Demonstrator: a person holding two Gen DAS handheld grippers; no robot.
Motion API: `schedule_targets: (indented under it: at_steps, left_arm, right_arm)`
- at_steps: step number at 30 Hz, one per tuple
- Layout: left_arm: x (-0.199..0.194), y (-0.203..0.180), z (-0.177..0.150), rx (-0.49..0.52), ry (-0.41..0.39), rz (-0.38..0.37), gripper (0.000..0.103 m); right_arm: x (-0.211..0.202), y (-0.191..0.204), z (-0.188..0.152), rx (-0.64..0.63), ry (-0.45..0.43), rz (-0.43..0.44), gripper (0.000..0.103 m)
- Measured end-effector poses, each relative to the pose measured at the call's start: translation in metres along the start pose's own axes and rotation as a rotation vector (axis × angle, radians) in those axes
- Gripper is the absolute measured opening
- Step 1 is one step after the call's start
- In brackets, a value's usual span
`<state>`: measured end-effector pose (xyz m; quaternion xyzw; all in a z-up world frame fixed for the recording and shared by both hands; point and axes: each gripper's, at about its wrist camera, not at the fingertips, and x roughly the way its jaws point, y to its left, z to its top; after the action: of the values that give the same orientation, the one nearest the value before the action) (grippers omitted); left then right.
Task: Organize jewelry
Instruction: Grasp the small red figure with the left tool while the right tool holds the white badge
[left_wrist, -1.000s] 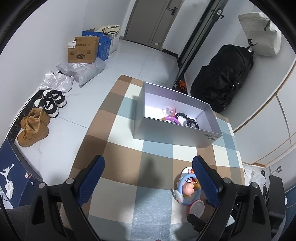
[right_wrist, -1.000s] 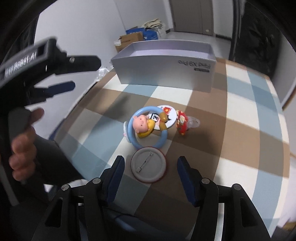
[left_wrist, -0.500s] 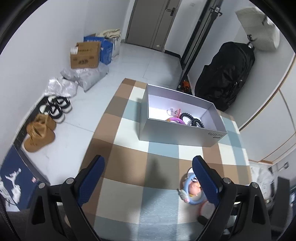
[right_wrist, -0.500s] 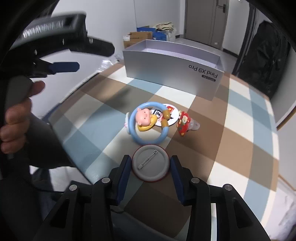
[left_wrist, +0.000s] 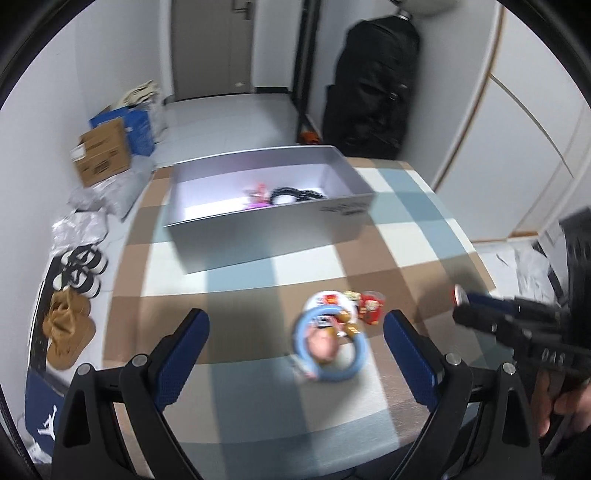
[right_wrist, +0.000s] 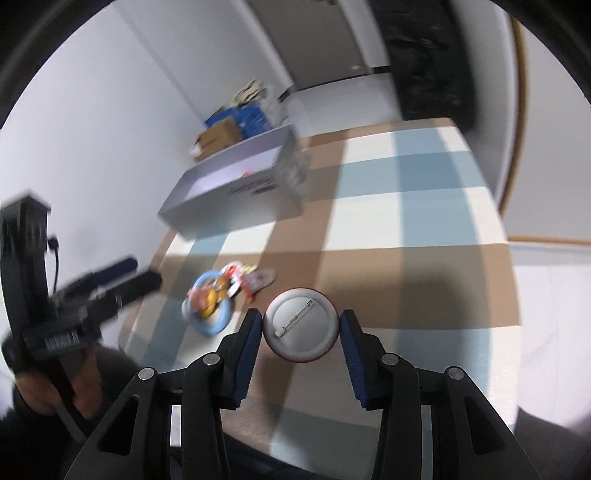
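Small room w/ white walls, a grey door at the back, shoes (left_wrist: 75, 269) and a cardboard box (left_wrist: 103, 151) on the floor. In front is a table (left_wrist: 417, 229) w/ a brown, blue and white check cloth.

A grey box (left_wrist: 266, 236) sits on the far part of the table, open on top. Inside it lie a black beaded band (left_wrist: 291, 194) and a pink bit (too blurry to name).

Right gripper (right_wrist: 301, 332) points down at a slant over the near part of the table. Its blue pads (right_wrist: 248, 339) have just squeezed in and now press both sides of a round badge (right_wrist: 300, 325), back side up, pin showing. The badge is held off the cloth.

Left gripper (left_wrist: 295, 339) also tilts down, jaws wide apart, nothing in them. Between them, lower on the cloth, lies a blue ring toy (left_wrist: 328, 347) w/ a pink pig face. Just behind the ring are a white badge (left_wrist: 327, 301) and a little red charm (left_wrist: 372, 308), all close together.

A hand (right_wrist: 55, 387) grips the left gripper's handle at the left edge of the right view.
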<state>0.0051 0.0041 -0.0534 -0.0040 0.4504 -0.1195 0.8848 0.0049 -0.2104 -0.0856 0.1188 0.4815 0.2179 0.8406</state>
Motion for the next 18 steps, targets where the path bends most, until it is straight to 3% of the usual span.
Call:
schedule_targets:
  at_steps: [4,6,9,12,18]
  left_arm:
    - [0.007,-0.014,0.005,0.036,0.019,-0.032,0.092]
    - [0.012,-0.021,0.005,0.059,0.043,-0.057,0.076]
    - [0.025,-0.034,0.005,0.101,0.083,-0.051,0.064]
    - [0.028,-0.044,0.004,0.129,0.092,-0.044,0.062]
    - [0.028,-0.058,0.002,0.215,0.067,0.054,0.061]
  right_arm:
    - [-0.007,-0.014,0.006,0.035,-0.030,-0.017,0.042]
    - [-0.011,-0.019,0.007,0.050,-0.046,-0.014,0.042]
    - [-0.015,-0.026,0.009,0.067,-0.061,0.006,0.042]
    - [-0.013,-0.033,0.010,0.082,-0.061,0.007,0.042]
    - [-0.013,-0.040,0.008,0.104,-0.051,0.015,0.042]
